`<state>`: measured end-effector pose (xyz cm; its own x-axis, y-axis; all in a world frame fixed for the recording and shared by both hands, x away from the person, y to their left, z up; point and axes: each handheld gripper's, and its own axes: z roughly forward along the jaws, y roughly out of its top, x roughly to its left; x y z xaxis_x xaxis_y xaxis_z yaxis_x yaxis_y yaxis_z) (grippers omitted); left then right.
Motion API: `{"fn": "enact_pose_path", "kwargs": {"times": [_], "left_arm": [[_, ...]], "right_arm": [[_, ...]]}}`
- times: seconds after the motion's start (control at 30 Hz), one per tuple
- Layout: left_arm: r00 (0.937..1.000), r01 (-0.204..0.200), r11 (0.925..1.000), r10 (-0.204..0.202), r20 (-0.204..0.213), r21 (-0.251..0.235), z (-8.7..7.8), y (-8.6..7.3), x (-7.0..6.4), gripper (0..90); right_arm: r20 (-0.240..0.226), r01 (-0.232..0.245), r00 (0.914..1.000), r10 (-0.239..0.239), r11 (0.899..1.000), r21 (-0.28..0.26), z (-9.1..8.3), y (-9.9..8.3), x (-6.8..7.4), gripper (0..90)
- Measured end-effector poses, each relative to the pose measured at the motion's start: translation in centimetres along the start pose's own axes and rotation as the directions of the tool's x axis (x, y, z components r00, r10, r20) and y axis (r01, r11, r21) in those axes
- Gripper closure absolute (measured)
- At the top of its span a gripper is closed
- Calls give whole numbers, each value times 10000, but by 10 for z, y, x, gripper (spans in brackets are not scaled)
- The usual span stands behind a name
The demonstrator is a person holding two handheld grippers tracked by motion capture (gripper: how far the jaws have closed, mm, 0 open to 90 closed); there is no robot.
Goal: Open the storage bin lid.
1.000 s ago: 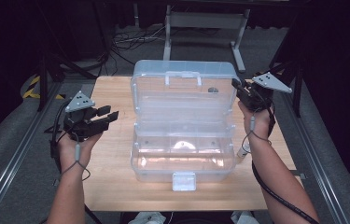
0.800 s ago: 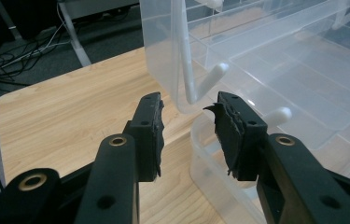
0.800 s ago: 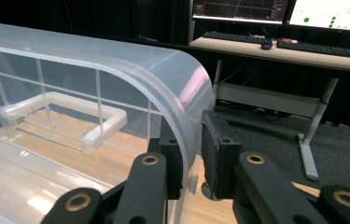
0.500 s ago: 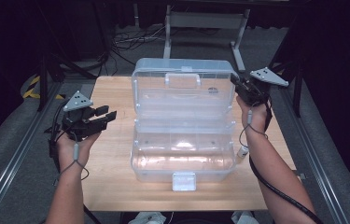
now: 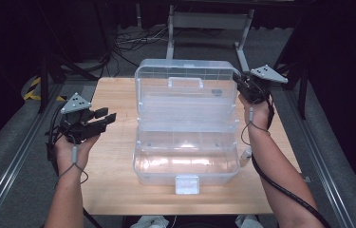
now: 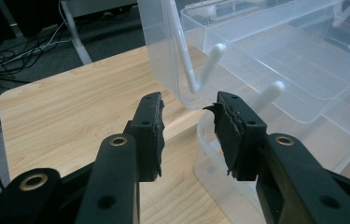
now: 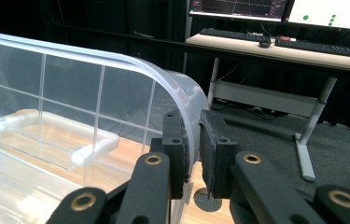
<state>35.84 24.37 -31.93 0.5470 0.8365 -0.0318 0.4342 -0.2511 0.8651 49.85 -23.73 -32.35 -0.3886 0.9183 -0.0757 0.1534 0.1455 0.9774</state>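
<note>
Right gripper view: right gripper (image 7: pixel 192 140) pinches lid (image 7: pixel 130 74) edge.

High view: the person's forearms are cut off by the bottom edge of the frame. A small pale object (image 5: pixel 246 154), at centre right beside the clear plastic box (image 5: pixel 185 137), is partly hidden by the right forearm and too small to identify. Left gripper view: the box runs off the right and top edges of the frame. Right gripper view: the box lid (image 7: pixel 70 79) is cut off at the left edge; the lid rim between the 2 jaws of the right gripper (image 7: pixel 193 149) is partly hidden, and contact cannot be confirmed.
</note>
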Motion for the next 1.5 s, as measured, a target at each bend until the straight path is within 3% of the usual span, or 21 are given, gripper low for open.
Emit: {"fn": "enact_pose_path", "kwargs": {"times": [0.17,0.3,0.87,1.5], "left_arm": [[10000,-15,10000,15,-19,-15,0,0,0,620],[10000,42,10000,-42,-30,32,0,-1,1,620],[9999,113,9998,-113,19,158,5,-4,2,620],[9997,228,9996,-227,-46,157,3,-7,5,620]], "right_arm": [[-32,-138,9999,138,9999,19,5,-2,-2,818],[126,71,9999,-71,10000,24,10,-2,-2,822],[-142,299,9995,-297,9995,131,33,-11,-12,832],[-454,-297,9984,326,9974,650,58,-21,-23,832]]}}
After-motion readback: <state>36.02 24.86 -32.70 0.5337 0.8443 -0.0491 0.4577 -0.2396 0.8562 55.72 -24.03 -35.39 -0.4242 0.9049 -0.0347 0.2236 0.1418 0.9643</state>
